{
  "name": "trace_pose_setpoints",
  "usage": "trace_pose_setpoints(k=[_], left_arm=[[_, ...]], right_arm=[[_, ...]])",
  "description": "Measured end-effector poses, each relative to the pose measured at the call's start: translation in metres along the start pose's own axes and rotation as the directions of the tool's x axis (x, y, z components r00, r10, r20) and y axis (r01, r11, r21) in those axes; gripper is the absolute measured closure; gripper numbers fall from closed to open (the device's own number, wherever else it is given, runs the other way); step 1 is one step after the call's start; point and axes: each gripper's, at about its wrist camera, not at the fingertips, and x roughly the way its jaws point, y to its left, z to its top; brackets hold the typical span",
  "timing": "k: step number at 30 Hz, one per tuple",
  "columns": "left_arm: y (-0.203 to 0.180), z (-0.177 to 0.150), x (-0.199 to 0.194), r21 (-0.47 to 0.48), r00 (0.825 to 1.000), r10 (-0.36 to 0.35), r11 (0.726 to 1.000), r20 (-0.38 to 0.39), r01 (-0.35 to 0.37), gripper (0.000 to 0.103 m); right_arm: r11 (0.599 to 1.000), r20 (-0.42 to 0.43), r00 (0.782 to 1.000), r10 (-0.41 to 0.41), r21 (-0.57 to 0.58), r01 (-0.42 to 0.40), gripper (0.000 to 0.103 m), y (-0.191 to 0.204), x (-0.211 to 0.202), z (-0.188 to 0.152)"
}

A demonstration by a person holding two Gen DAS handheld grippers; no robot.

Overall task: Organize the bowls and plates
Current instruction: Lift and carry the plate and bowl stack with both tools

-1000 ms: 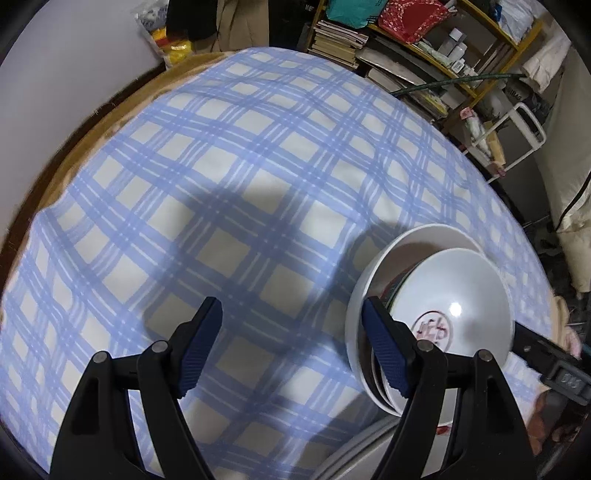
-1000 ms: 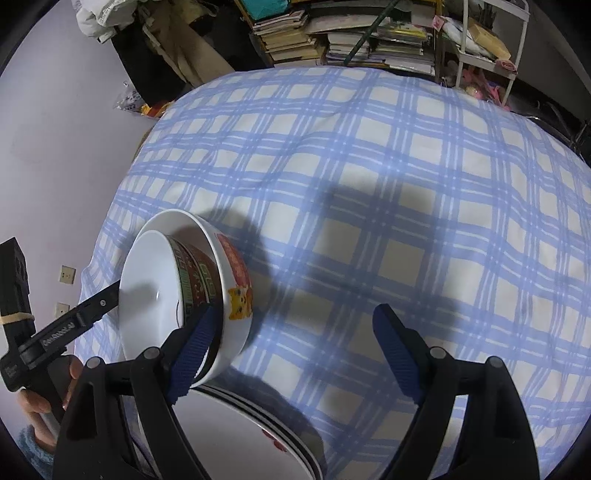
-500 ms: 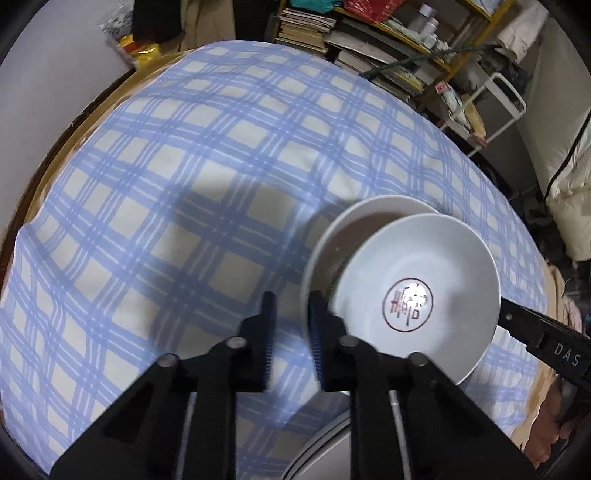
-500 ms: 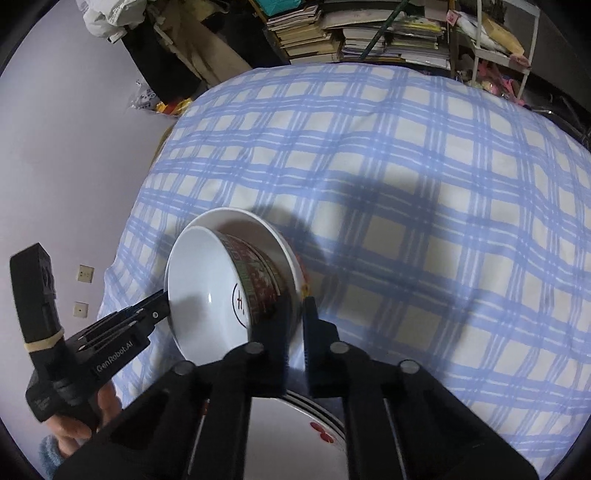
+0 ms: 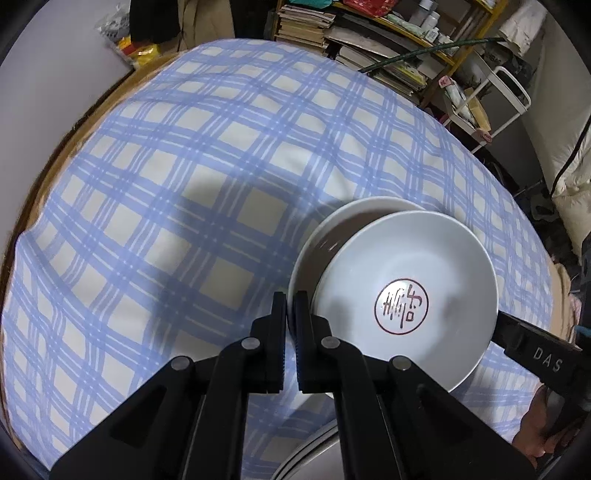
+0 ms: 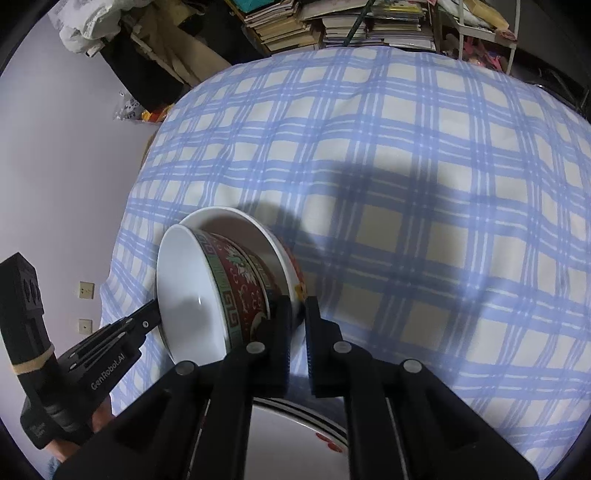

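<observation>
A nested stack of bowls is held between both grippers above the blue plaid cloth (image 5: 166,221). The outer bowl (image 5: 354,218) is white; the top bowl (image 5: 402,291) has a red seal mark inside and a red patterned outside (image 6: 240,288). My left gripper (image 5: 290,306) is shut on the outer bowl's near rim. My right gripper (image 6: 298,314) is shut on the outer bowl's rim (image 6: 291,273) from the opposite side. A stack of plates (image 6: 295,443) lies below the bowls, partly hidden by the grippers.
The cloth covers a rounded surface with a wooden edge (image 5: 55,147) at the left. Shelves of books (image 5: 369,33) and a white wire rack (image 5: 491,96) stand beyond it. A pale wall (image 6: 55,166) with sockets lies left.
Both grippers went from wide open to shut on the rim of the outer bowl. The bowl stack has tilted and risen a little.
</observation>
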Motion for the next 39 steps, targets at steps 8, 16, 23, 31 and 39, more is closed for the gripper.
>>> trace_pose_setpoints(k=[8,16,23,31,39], left_arm=[[0.003,0.003,0.003,-0.013,1.0,-0.003,1.0,-0.017,0.002,0.1],[0.003,0.003,0.005,-0.056,1.0,0.004,0.998,-0.015,-0.005,0.1],[0.004,0.0,0.004,-0.064,1.0,0.0,0.998,0.005,0.0,0.101],[-0.004,-0.005,-0.003,-0.004,0.999,0.029,1.0,0.035,-0.029,0.101],[-0.01,0.005,-0.029,-0.029,0.996,0.038,0.999,0.081,-0.036,0.1]], right_arm=[[0.999,-0.04,0.998,-0.053,-0.005,0.053,0.092,0.01,0.001,0.008],[0.996,0.003,0.997,-0.082,0.021,0.082,0.092,0.01,0.002,0.002],[0.997,0.028,0.997,-0.076,0.003,0.076,0.093,0.01,0.001,0.001],[0.997,0.044,0.996,-0.076,-0.006,0.076,0.092,0.012,-0.002,-0.002],[0.999,0.037,0.999,-0.037,0.027,0.036,0.092,0.009,-0.015,-0.006]])
